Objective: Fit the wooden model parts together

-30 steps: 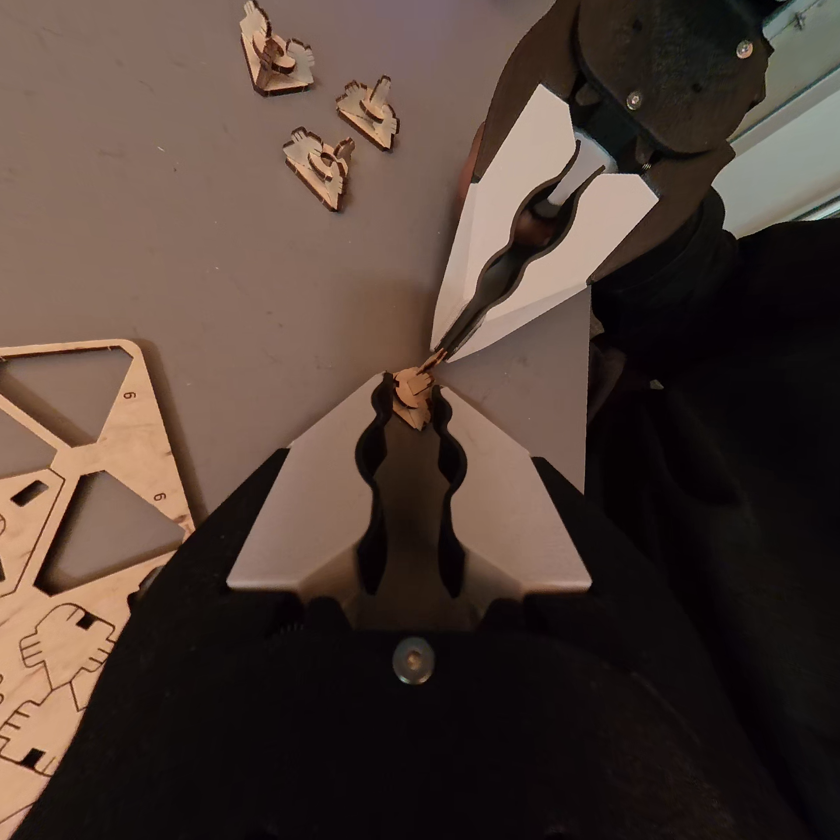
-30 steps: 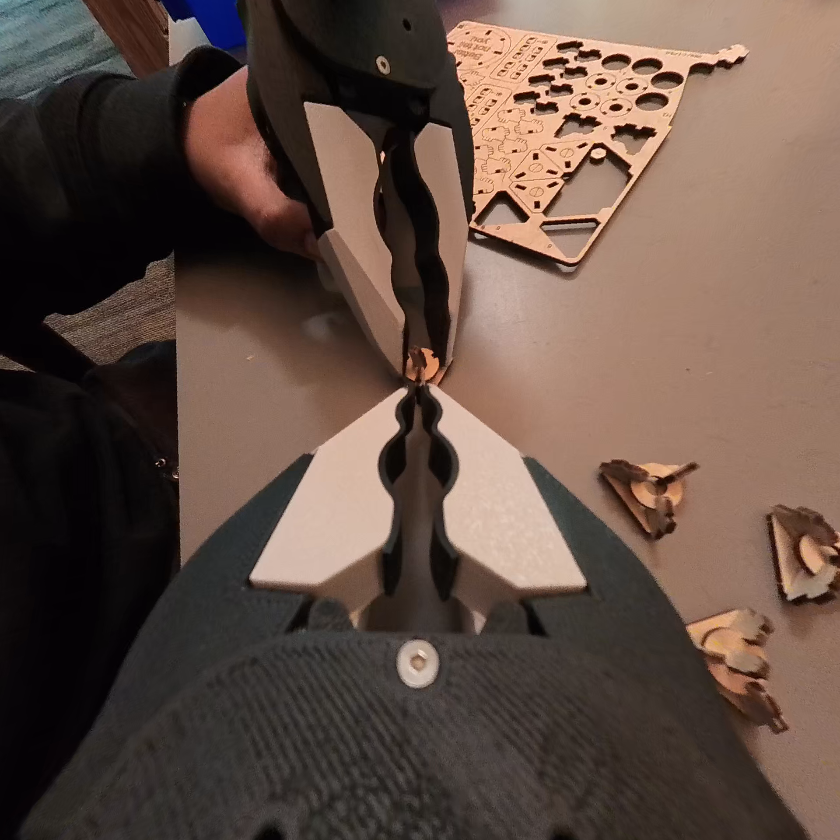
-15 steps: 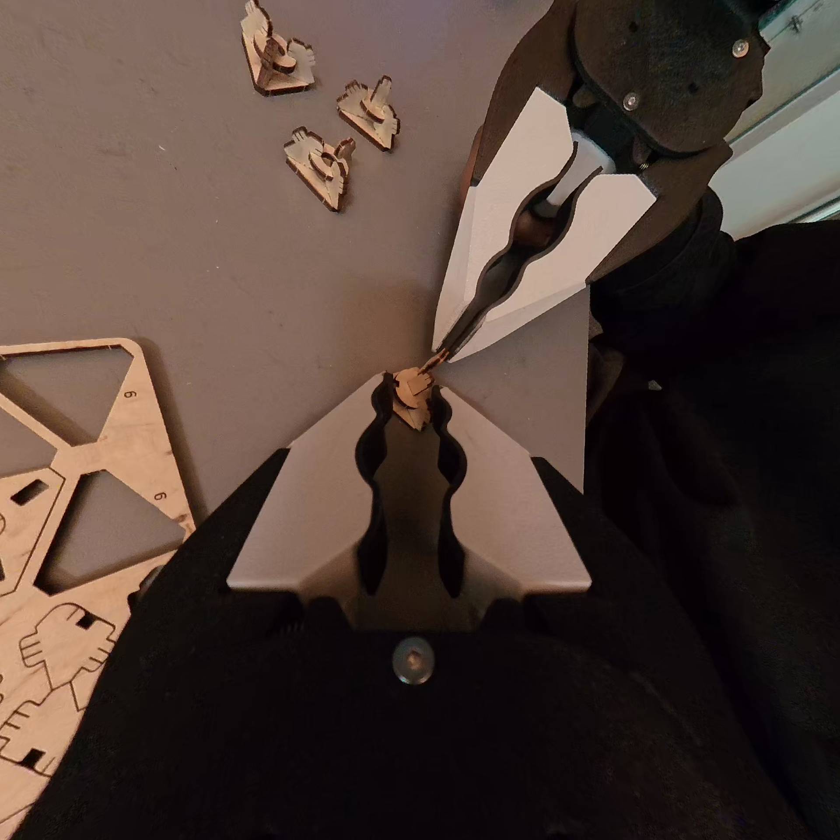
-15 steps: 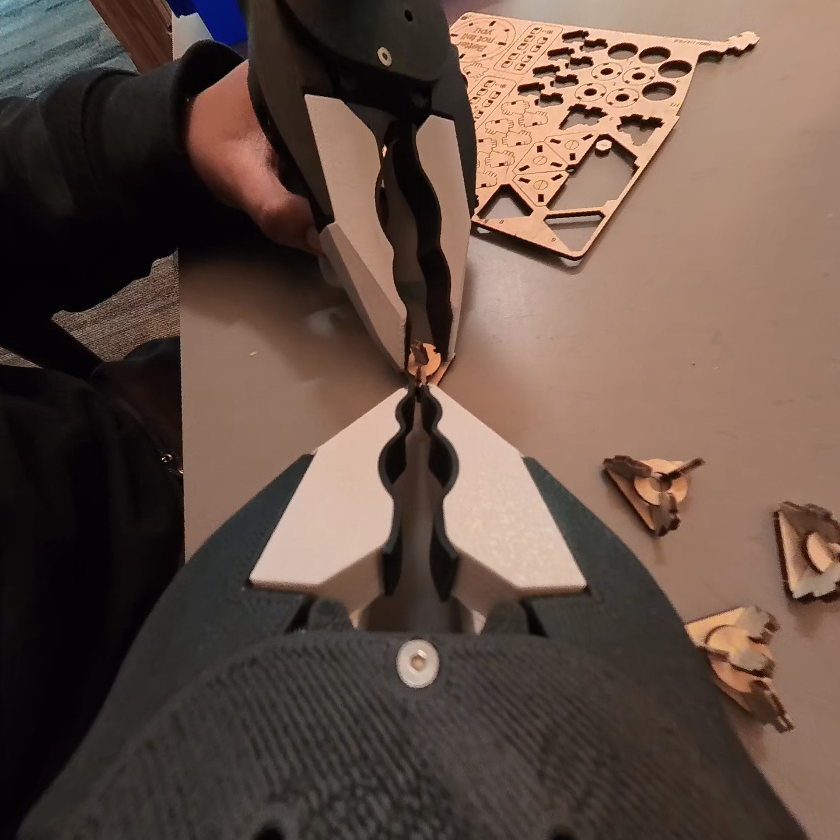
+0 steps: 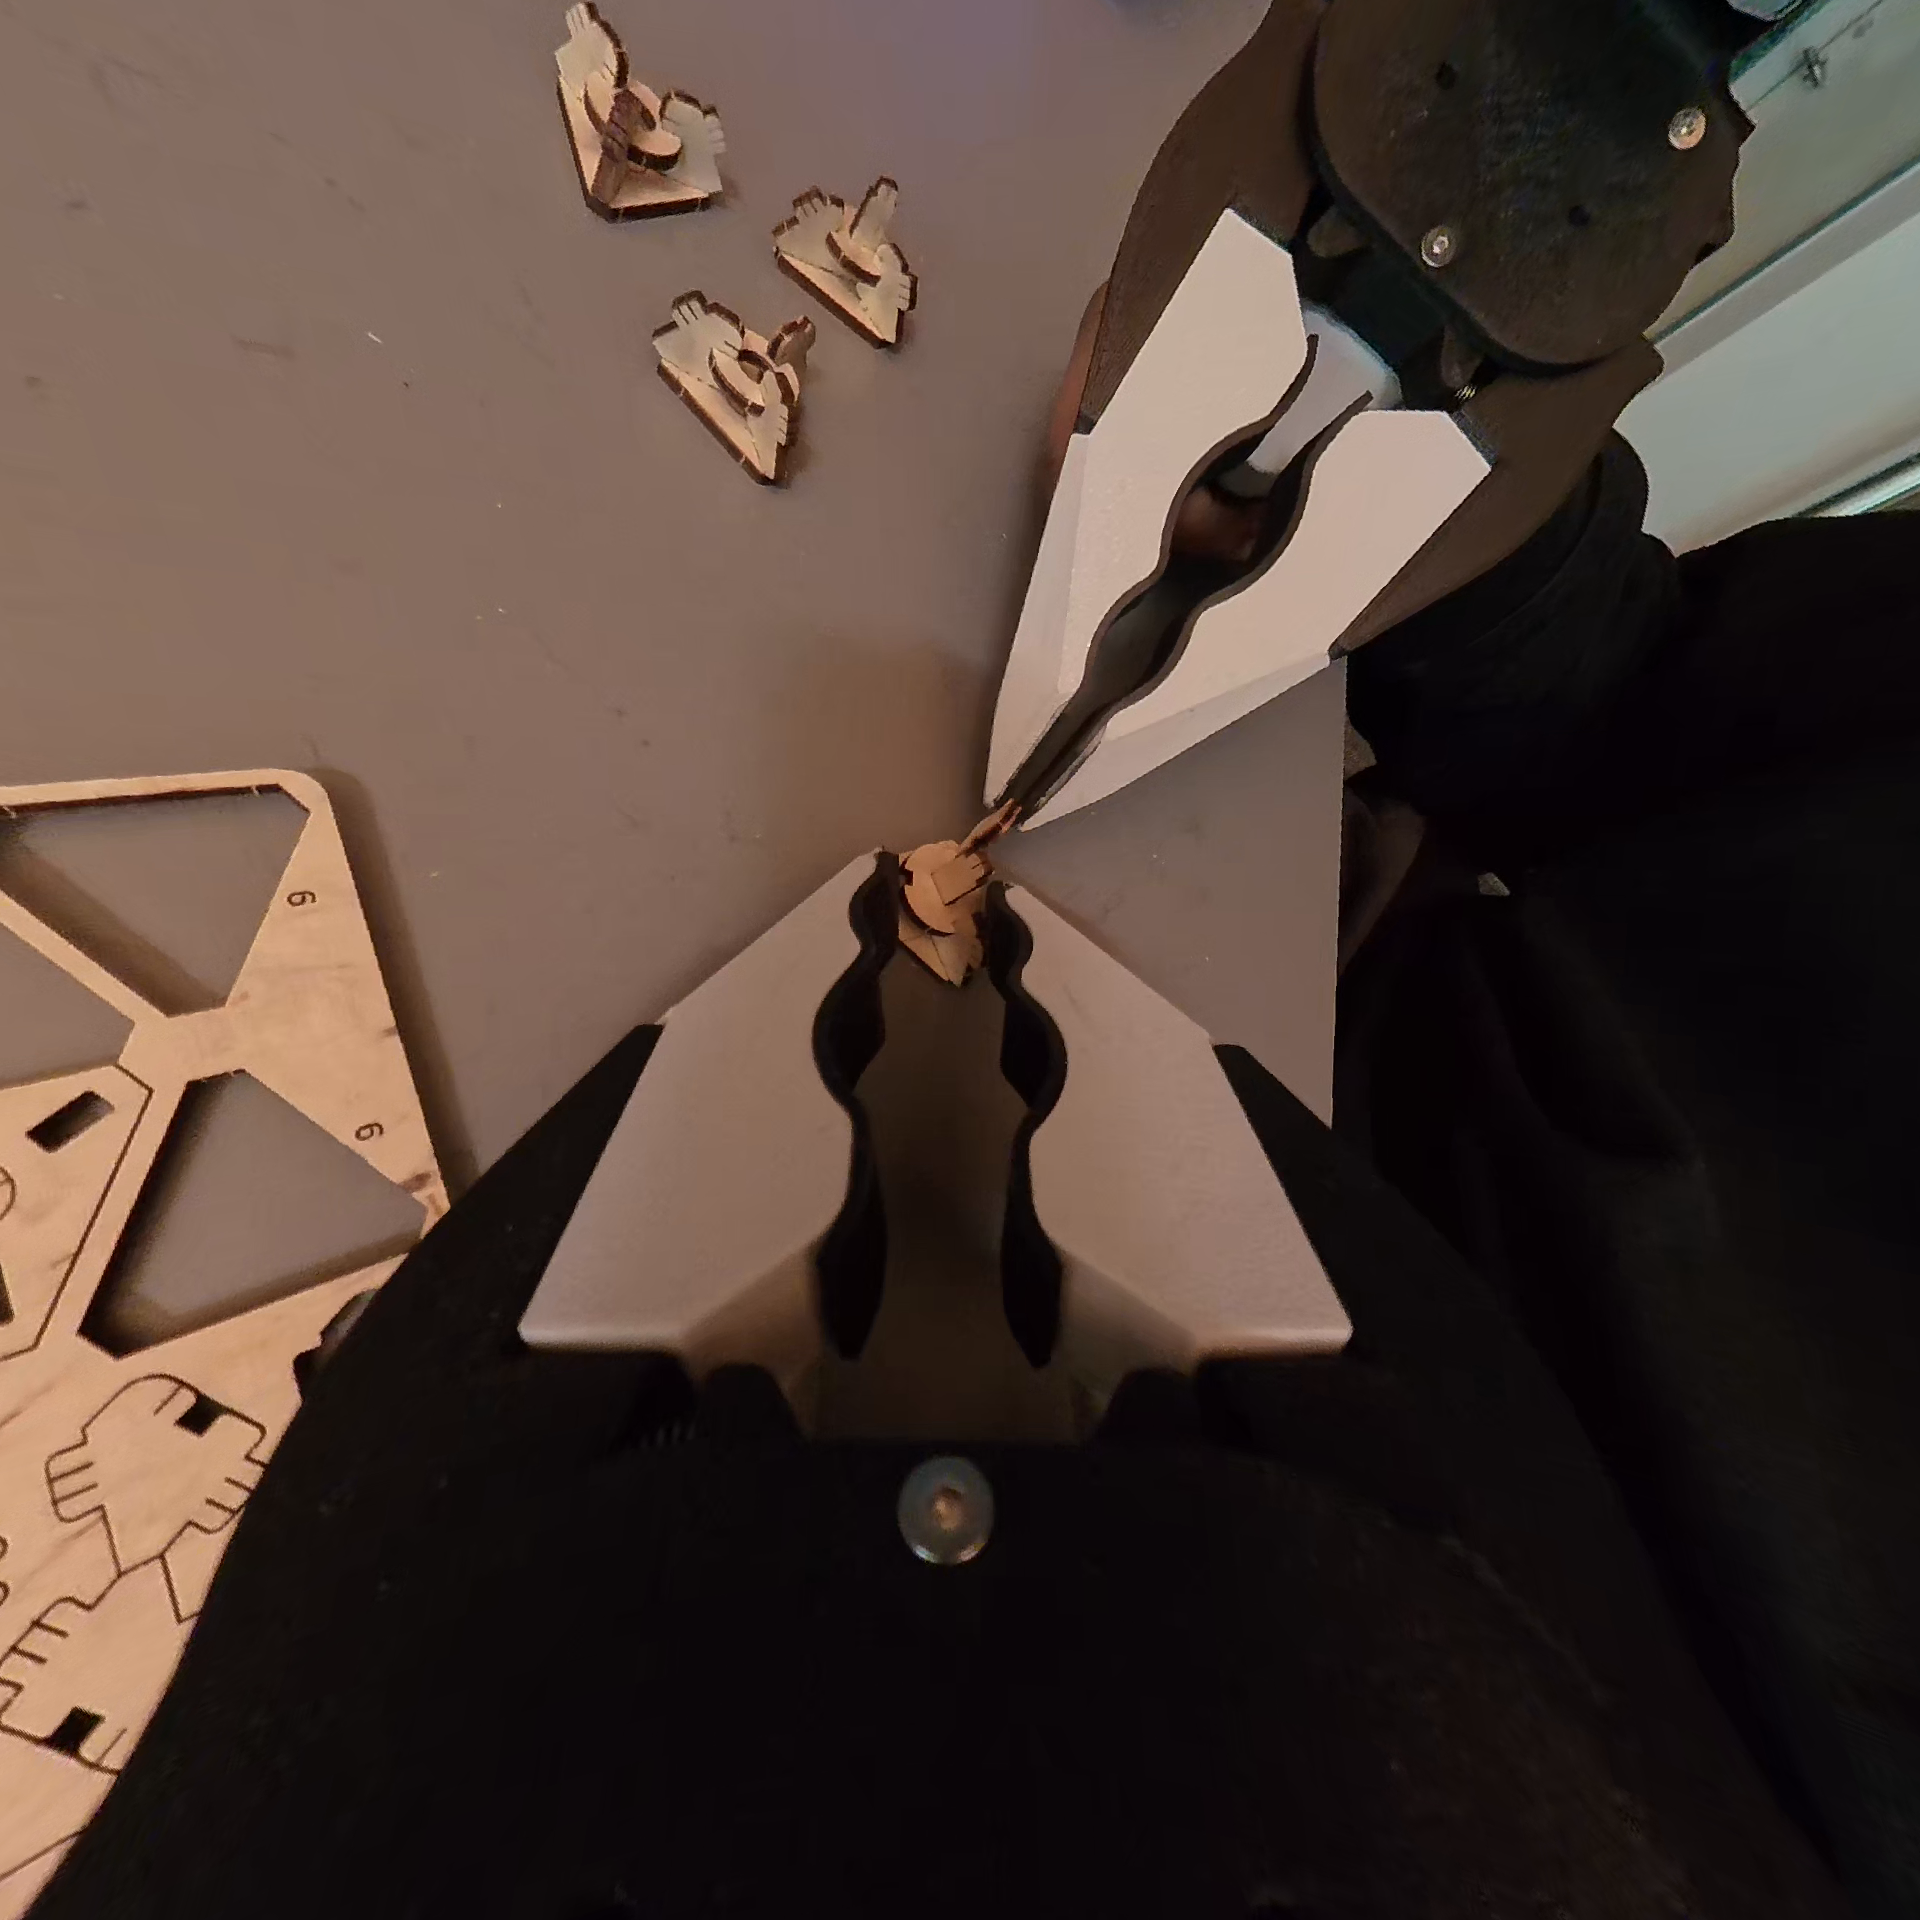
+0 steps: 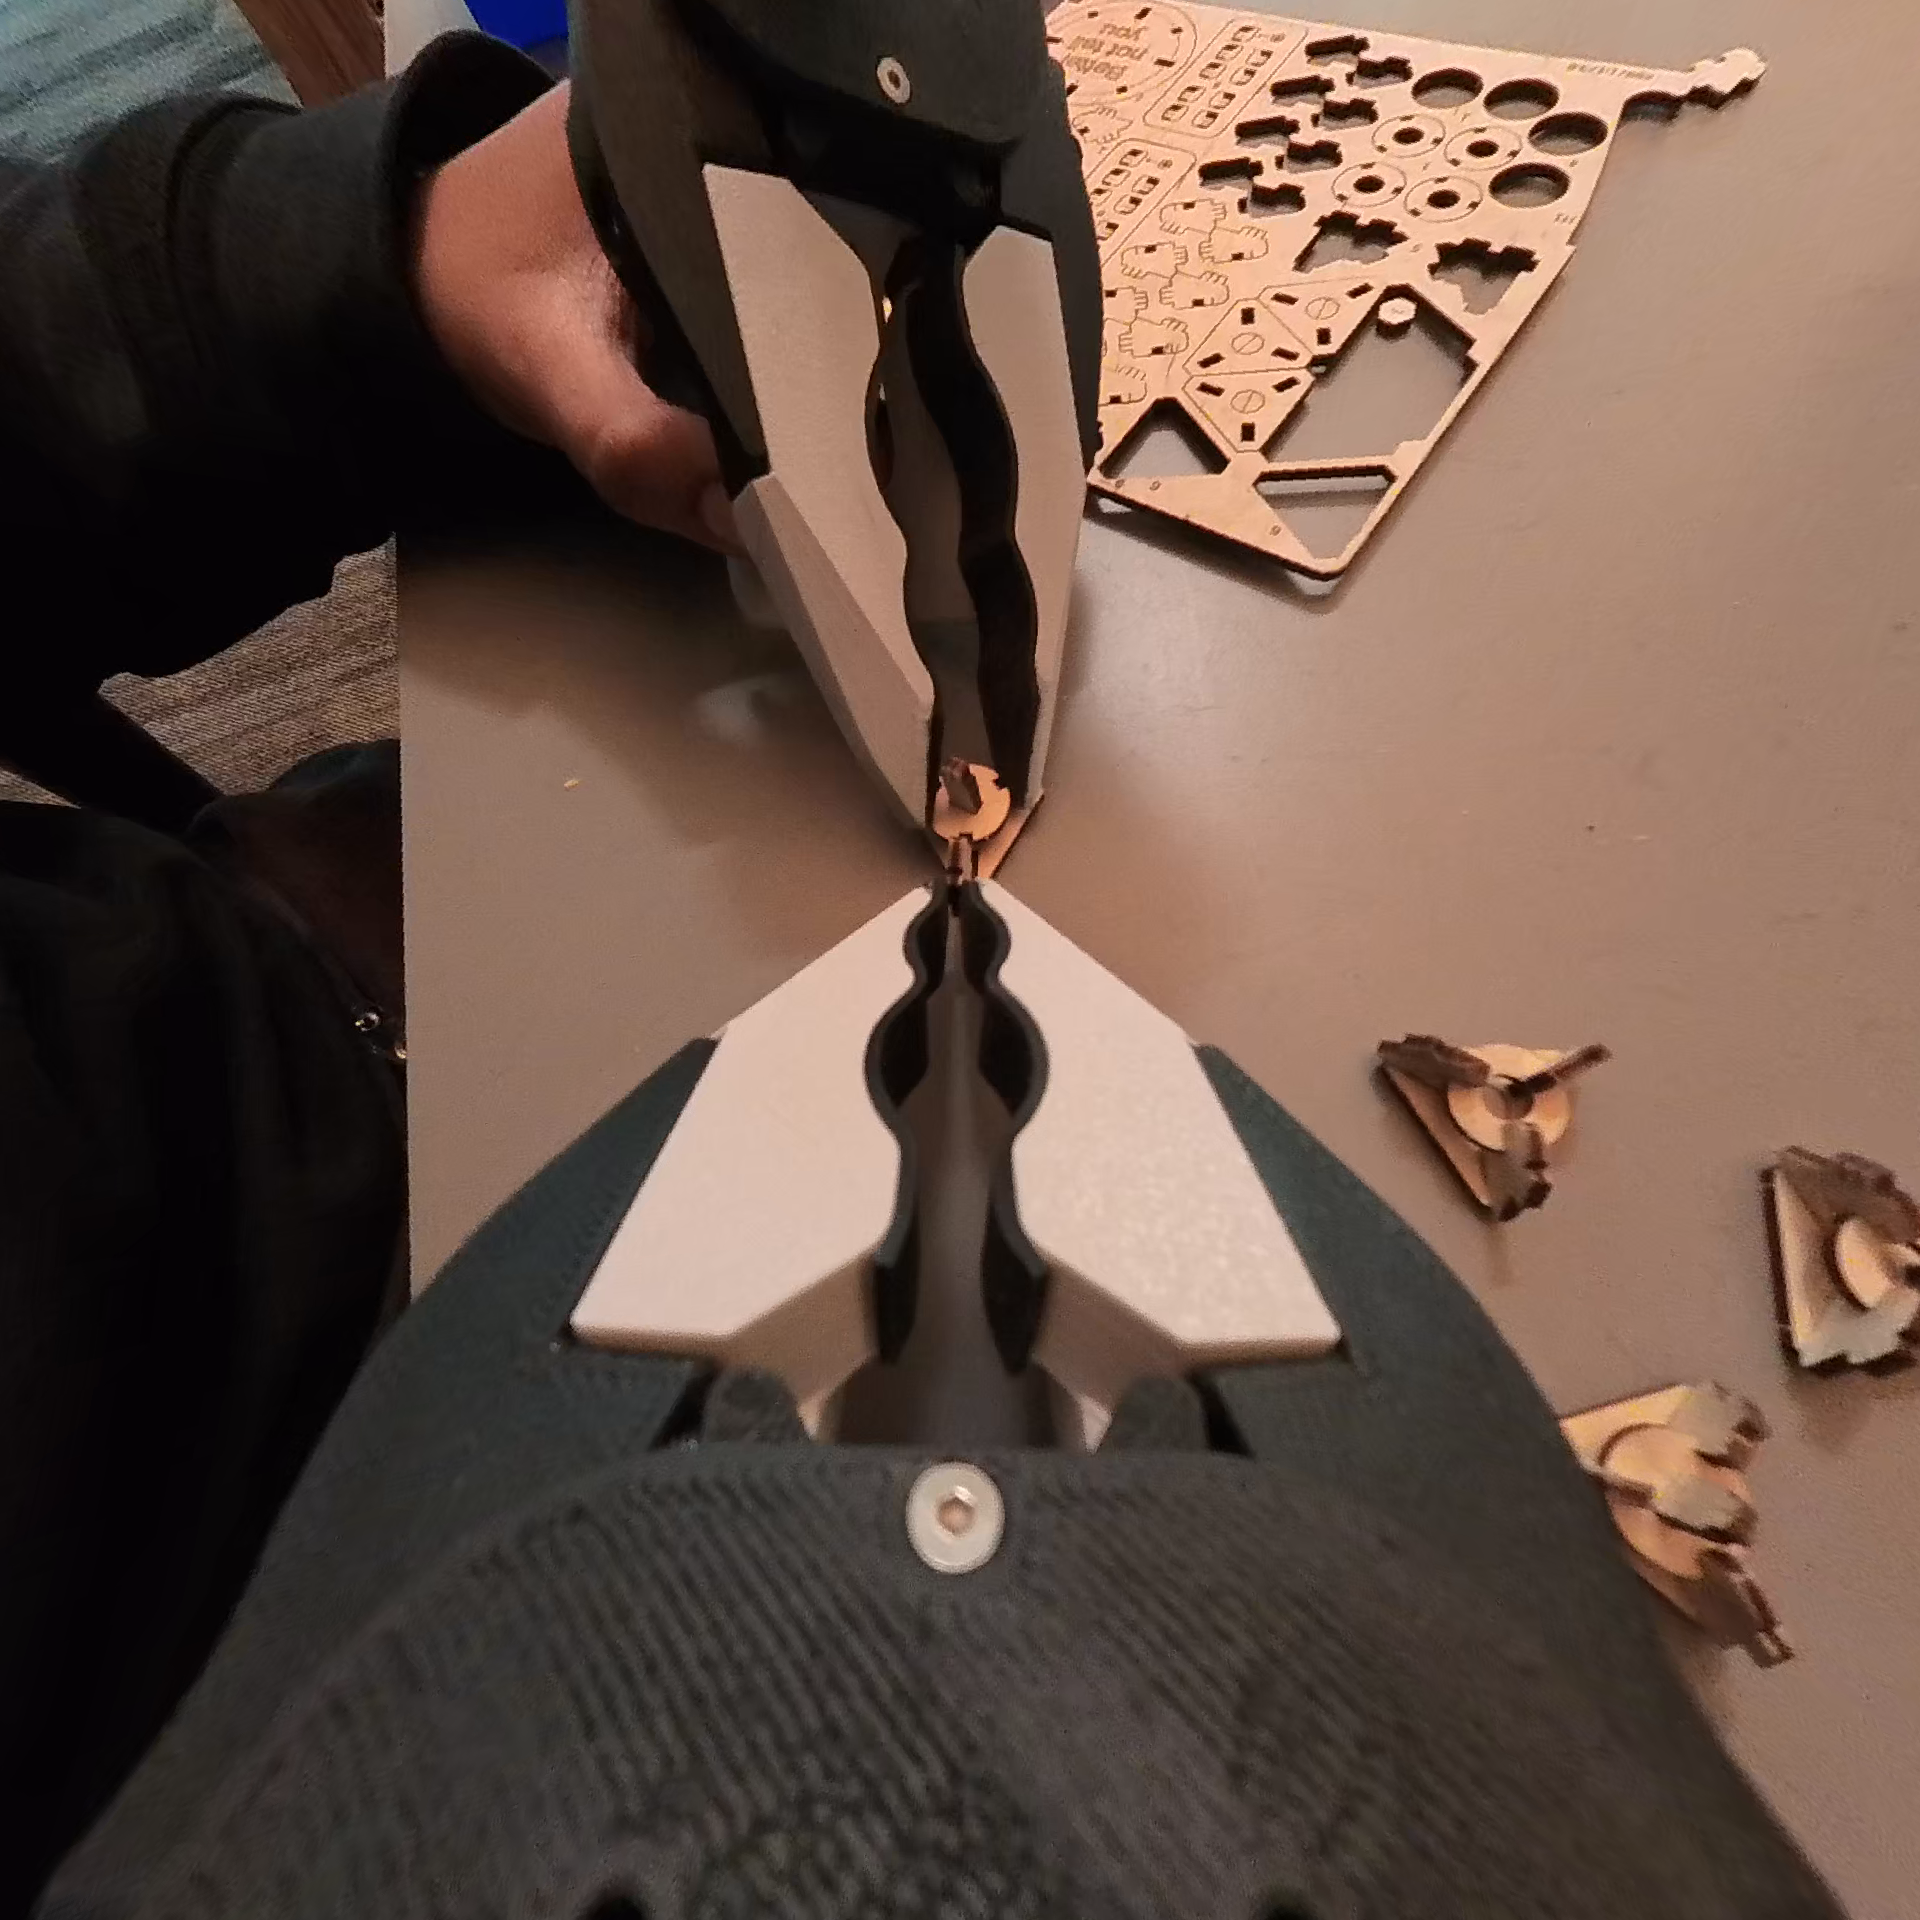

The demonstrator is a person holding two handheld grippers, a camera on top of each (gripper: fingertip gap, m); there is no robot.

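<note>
The left tongs [image 5: 940,904] grip a small wooden assembly [image 5: 938,906], a triangular plate with a disc on it, its pale fingers [image 5: 727,1049] closed against the piece's two sides. The assembly sits right at the tips, just above the grey bench [image 5: 416,571].

The right tongs [image 6: 961,883] are closed on a thin wooden sliver [image 6: 964,857], pinched edge-on between tips that nearly meet. In the left wrist view the right tongs [image 5: 1013,805] come in from the upper right, and the sliver's [image 5: 987,829] long axis runs along their fingers, pointing down and left into the disc. Its free end touches or sits just inside the assembly's centre; which of the two cannot be told.

So the two tongs stand tip to tip, almost in one line, the sliver bridging them.

Three similar finished pieces [image 5: 732,384] lie well apart on the bench, and a laser-cut wooden sheet [image 6: 1455,260] with empty cut-outs lies beyond the left tongs.
</note>
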